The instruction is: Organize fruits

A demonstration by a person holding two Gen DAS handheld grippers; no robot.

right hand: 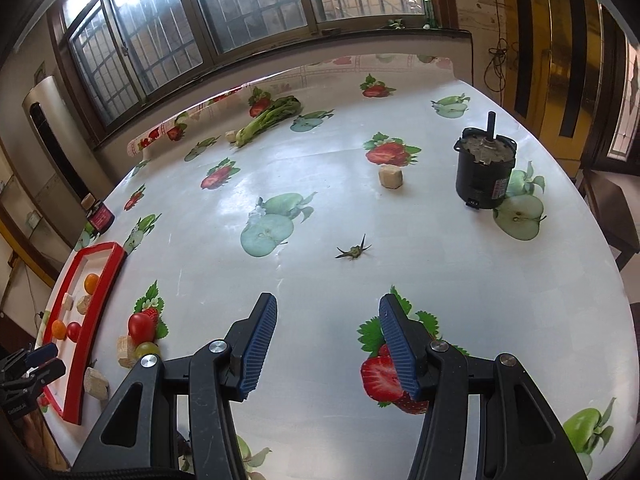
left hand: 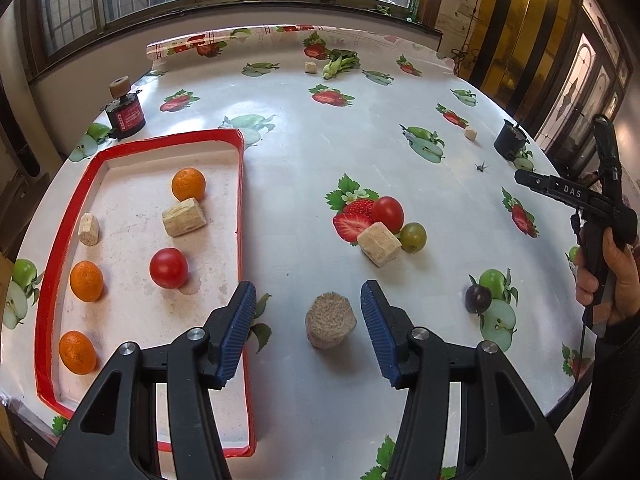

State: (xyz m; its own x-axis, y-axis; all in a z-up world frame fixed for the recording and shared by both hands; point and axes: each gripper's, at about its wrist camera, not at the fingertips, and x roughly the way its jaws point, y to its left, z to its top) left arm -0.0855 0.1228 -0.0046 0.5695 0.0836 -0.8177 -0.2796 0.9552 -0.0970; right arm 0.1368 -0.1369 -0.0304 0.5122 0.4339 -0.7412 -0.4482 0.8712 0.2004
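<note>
A red-rimmed tray (left hand: pixel 140 143) on the left holds three oranges (left hand: pixel 188 183), a red tomato (left hand: pixel 168 267) and two cork blocks (left hand: pixel 184 216). On the table, a red tomato (left hand: pixel 387 213), a green tomato (left hand: pixel 413 236) and a cork block (left hand: pixel 378 243) lie together. A dark plum (left hand: pixel 478 298) lies to the right. My left gripper (left hand: pixel 308 308) is open, straddling a round cork (left hand: pixel 330 325) near the tray's right rim. My right gripper (right hand: pixel 328 324) is open and empty above the bare table; it also shows in the left wrist view (left hand: pixel 536 180).
A black motor (right hand: pixel 482 172) and a cork piece (right hand: pixel 390 177) stand at the right. A red-labelled jar (left hand: pixel 125 114) sits behind the tray. A leafy green vegetable (right hand: pixel 266 120) lies at the far edge. A green stem (right hand: pixel 353 251) lies mid-table.
</note>
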